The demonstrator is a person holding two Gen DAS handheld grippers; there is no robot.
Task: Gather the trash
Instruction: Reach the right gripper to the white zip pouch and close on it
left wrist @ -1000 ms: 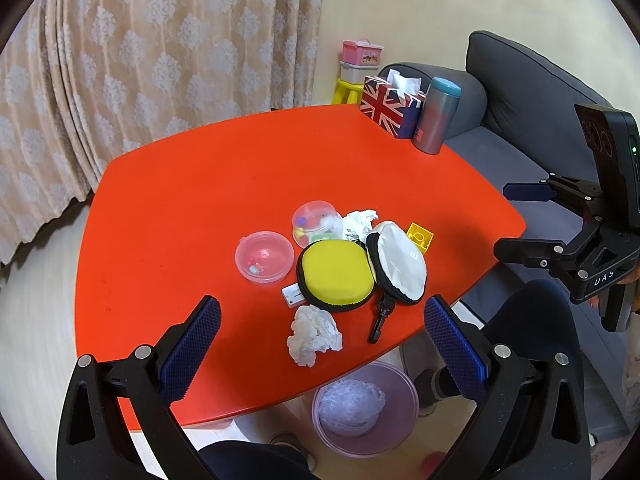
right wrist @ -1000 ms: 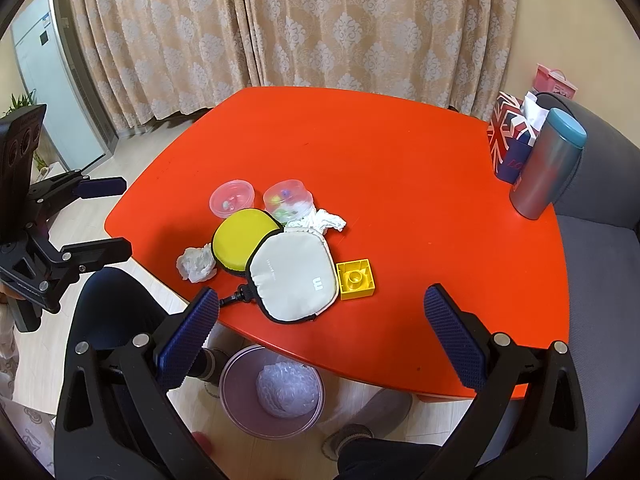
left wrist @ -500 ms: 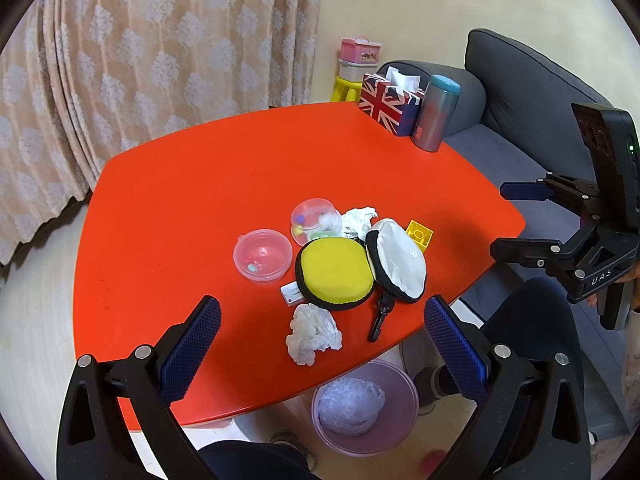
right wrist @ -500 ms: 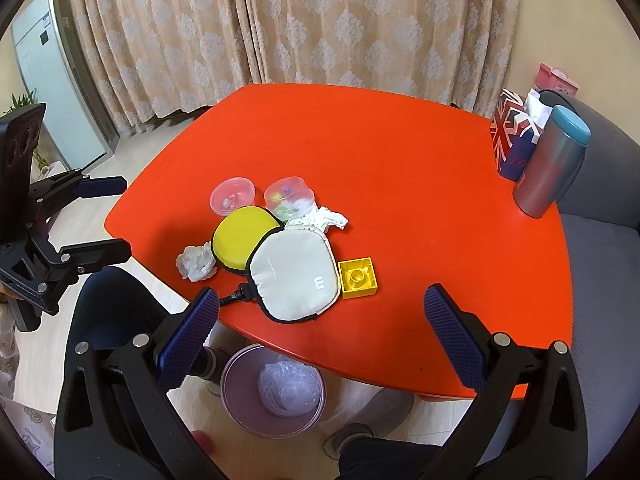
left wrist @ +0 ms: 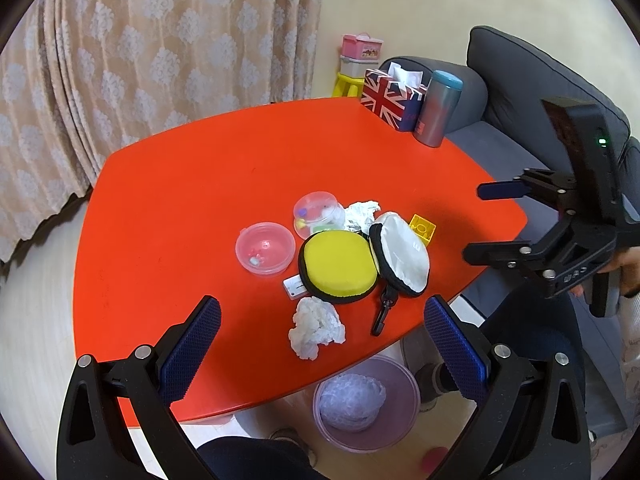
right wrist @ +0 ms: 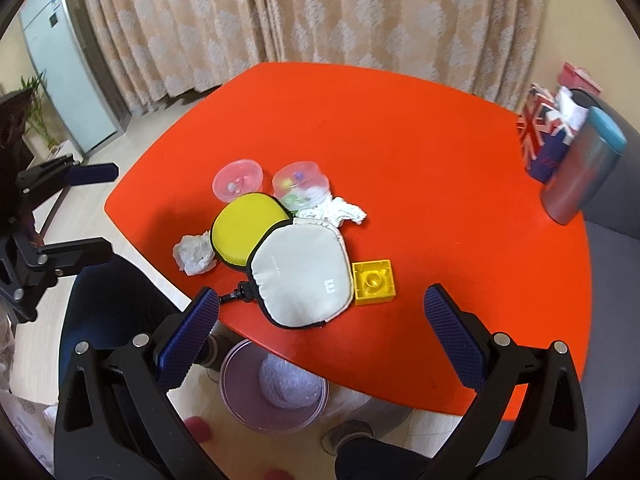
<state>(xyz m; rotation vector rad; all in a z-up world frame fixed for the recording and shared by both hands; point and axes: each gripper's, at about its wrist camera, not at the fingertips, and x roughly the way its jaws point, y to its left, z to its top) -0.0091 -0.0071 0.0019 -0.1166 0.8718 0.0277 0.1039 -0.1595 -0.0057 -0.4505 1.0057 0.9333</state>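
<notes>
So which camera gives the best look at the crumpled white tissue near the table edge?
The left wrist view: the crumpled white tissue lies whole and unobstructed, ahead of the open left gripper. In the right wrist view the tissue is smaller, off to the left beside the round yellow zip case.

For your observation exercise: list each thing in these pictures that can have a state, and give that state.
left gripper: open, holding nothing
right gripper: open, holding nothing
zip case: unzipped, lying open
crumpled tissue: on the table near its edge
second tissue: on the table
bin: uncovered, lined
tumbler: upright, capped
</notes>
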